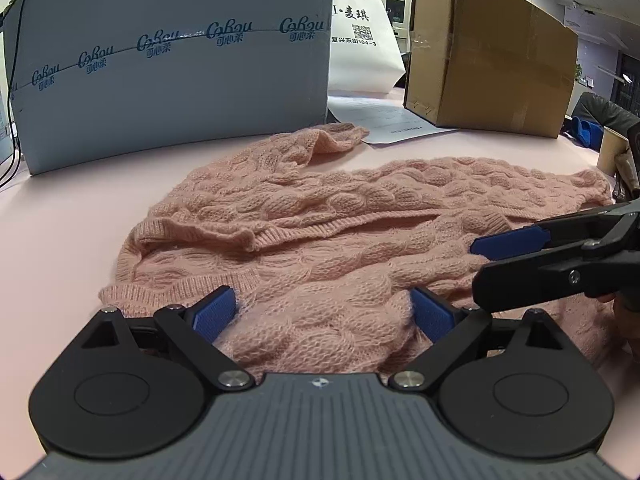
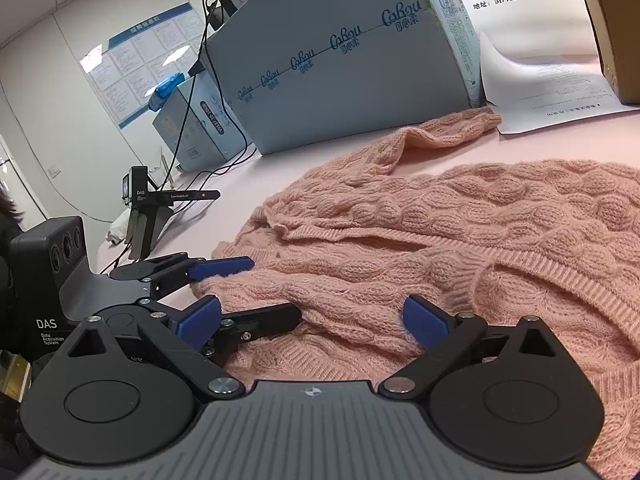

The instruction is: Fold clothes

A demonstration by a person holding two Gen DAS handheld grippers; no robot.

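With both my left gripper (image 1: 324, 312) and right gripper (image 2: 312, 320) spread wide and holding nothing, the pink sweater (image 1: 340, 232) lies rumpled directly ahead along the table's (image 1: 72, 208) near edge.

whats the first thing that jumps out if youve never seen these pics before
A rumpled pink cable-knit sweater sprawls across the pale pink table, filling the middle of both views. The left gripper and right gripper hover over its near edge, blue pads spread wide with knit between them. Behind stand a big grey-blue box and a brown cardboard box.
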